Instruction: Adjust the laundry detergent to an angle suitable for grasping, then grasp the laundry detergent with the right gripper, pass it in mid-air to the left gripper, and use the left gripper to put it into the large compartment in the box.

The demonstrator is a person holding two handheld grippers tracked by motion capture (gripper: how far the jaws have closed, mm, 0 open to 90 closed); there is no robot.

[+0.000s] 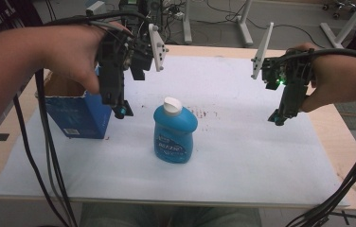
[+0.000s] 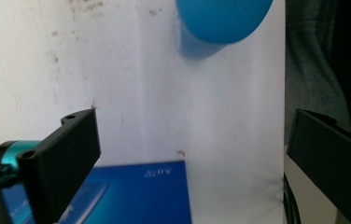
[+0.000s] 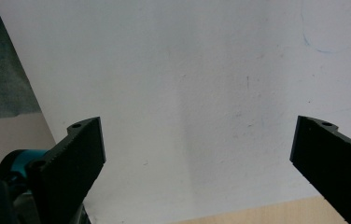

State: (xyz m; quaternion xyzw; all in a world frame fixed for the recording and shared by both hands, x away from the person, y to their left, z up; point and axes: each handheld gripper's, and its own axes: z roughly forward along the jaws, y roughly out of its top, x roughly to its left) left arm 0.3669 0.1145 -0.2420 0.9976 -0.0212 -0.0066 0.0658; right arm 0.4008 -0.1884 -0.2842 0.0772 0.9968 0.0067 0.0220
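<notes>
Forearms enter from the near edge of the table (image 1: 327,137) and angle inward, both hands raised above the white sheet (image 1: 242,156). The left tool (image 1: 119,106) points down beside the open blue cardboard box (image 1: 79,118) near the left edge, jaws wide apart, nothing between them. The right tool (image 1: 280,118) hangs tilted near the right edge, jaws apart and empty. The blue plastic bottle with a white cap (image 1: 175,135) stands upright mid-table, between both tools.
</notes>
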